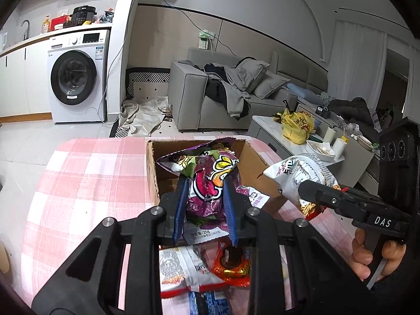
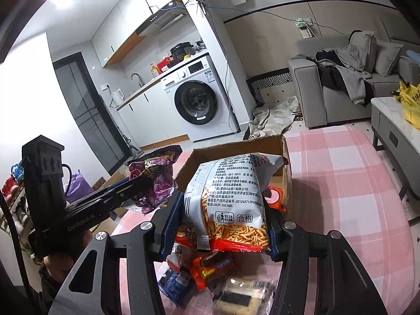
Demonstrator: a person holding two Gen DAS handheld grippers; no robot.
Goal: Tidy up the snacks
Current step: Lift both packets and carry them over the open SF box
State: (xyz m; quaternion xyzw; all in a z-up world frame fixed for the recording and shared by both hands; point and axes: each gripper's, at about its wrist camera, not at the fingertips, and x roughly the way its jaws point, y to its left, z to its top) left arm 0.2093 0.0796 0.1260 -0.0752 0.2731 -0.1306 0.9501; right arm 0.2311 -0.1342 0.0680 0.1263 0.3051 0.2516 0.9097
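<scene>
My left gripper (image 1: 206,183) is shut on a purple snack bag (image 1: 210,183) and holds it above the near edge of an open cardboard box (image 1: 153,173) on the pink checked table. My right gripper (image 2: 223,202) is shut on a white bag of orange snack sticks (image 2: 231,197), held up in front of the same box (image 2: 284,155). That bag also shows in the left wrist view (image 1: 302,176), at the box's right. The purple bag shows in the right wrist view (image 2: 157,178), left of the box. Loose snack packets (image 1: 231,262) lie on the table below both grippers.
The pink checked tablecloth (image 1: 86,183) covers the table. A low white side table (image 1: 265,126) with a yellow bag (image 1: 296,126) stands to the right. A grey sofa (image 1: 189,97) and a washing machine (image 1: 78,76) are behind.
</scene>
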